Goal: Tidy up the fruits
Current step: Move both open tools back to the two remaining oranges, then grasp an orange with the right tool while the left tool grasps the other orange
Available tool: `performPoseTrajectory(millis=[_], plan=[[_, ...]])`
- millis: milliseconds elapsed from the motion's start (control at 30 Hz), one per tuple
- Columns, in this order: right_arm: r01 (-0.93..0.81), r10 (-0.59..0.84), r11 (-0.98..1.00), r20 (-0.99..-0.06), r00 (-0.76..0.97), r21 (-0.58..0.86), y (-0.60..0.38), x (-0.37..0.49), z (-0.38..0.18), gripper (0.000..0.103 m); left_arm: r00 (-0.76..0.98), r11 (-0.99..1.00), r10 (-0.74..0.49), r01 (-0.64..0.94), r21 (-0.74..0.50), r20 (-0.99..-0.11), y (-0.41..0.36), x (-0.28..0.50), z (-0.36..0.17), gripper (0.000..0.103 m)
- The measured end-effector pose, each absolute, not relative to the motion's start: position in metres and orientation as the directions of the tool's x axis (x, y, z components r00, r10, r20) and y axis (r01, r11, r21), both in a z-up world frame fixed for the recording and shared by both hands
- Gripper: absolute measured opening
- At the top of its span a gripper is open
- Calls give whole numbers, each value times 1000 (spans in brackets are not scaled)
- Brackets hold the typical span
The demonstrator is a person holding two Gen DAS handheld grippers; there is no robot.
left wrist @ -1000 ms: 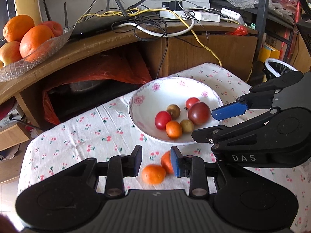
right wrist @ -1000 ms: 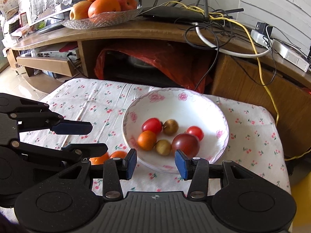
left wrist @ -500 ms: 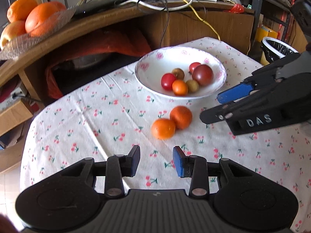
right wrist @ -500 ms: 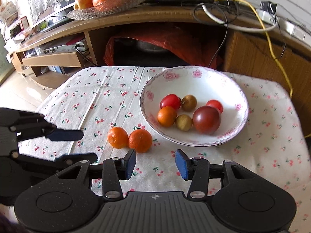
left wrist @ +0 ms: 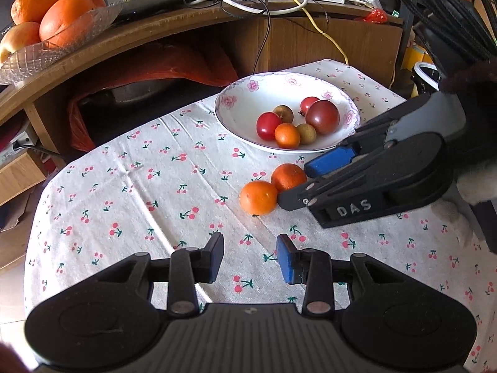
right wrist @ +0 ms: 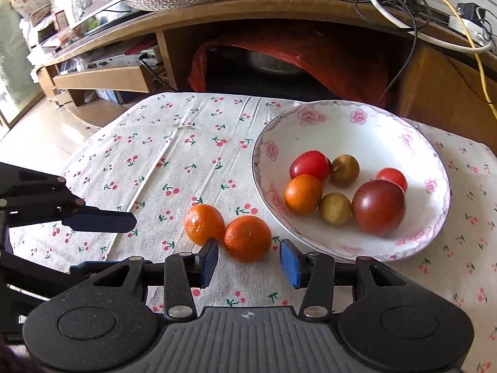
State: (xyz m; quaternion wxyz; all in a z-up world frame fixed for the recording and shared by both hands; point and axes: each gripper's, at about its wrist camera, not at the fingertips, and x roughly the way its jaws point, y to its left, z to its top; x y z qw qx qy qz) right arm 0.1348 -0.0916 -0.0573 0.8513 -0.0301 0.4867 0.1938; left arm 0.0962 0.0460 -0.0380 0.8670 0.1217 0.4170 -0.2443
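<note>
My right tool (right wrist: 248,259), spread, frames the nearer mandarin (right wrist: 247,238) on the surface beside the bowl (right wrist: 341,118); closing may nudge its touching neighbour (right wrist: 204,224) leftward; left tool (left wrist: 250,261) spread, idle.

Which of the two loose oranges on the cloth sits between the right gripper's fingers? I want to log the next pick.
The orange nearer the bowl; the other orange lies outside the right gripper, touching its neighbour.
</note>
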Motion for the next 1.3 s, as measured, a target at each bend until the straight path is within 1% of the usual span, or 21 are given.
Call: performPoseTrajectory(millis=[33, 100, 233, 367, 567, 800, 900, 1000, 1300], plan=[[-368, 302, 920, -841, 449, 134, -92, 135, -58, 37, 530, 851, -323, 525, 4, -784, 46, 98, -39, 46], [-388, 317, 910, -846, 429, 144, -94, 136, -61, 29, 523, 849, -331, 528, -6, -786, 47, 100, -39, 46], [-403, 340, 900, -844, 414, 165, -98, 135, -59, 27, 518, 847, -343, 531, -20, -783, 48, 102, -39, 46], [-392, 343, 903, -846, 409, 177, -104, 132, -56, 26, 514, 843, -358, 537, -33, -779, 45, 106, -40, 46], [-380, 302, 914, -869, 391, 146, -114, 118, -51, 26, 524, 838, -367, 545, -29, -769, 28, 121, -44, 46], [-359, 276, 924, -881, 385, 132, -124, 115, -53, 27, 532, 858, -327, 513, -10, -781, 16, 138, -59, 46], [-355, 281, 925, -876, 392, 137, -125, 117, -54, 28, 533, 860, -327, 510, -12, -781, 13, 140, -60, 45], [-349, 281, 927, -871, 404, 137, -124, 119, -53, 28, 530, 860, -327, 509, -15, -783, 11, 140, -60, 41], [-331, 259, 936, -868, 424, 118, -120, 120, -56, 29, 529, 859, -315, 511, -1, -788, 13, 131, -59, 41]])
